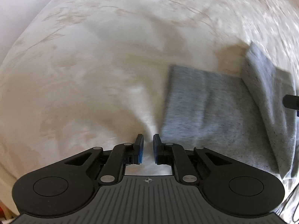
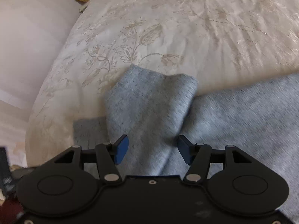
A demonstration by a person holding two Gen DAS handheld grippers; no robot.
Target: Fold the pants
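Two grippers in view, one per wrist camera. The left gripper [image 1: 148, 145] has its blue pads nearly together, a narrow gap between them, and a pinched ridge of the cream floral-embroidered bedspread [image 1: 84, 71] rises right at the tips; whether cloth is actually caught between the pads cannot be told, so the grasp is unresolved. The right gripper [image 2: 153, 150] is released, jaws set wide, nothing clamped; grey fabric shows beyond and beneath the gap.

The heathered light-grey knit pants [image 1: 211, 108] lie on the bed, to the right of the left gripper's tips and just beside them. In the left wrist view a flat rectangular part rests on the bedspread, and further right a second layer of the same fabric stands raised at an angle. A dark object at the right frame edge is too cropped to identify.

In the right wrist view the pants [image 2: 149, 108] show a fold lying over a flat lower layer, its far corners rounded; a wide grey stretch runs off to the right. Both views carry motion blur. A pale wall [image 2: 31, 37] borders the bed on the left.
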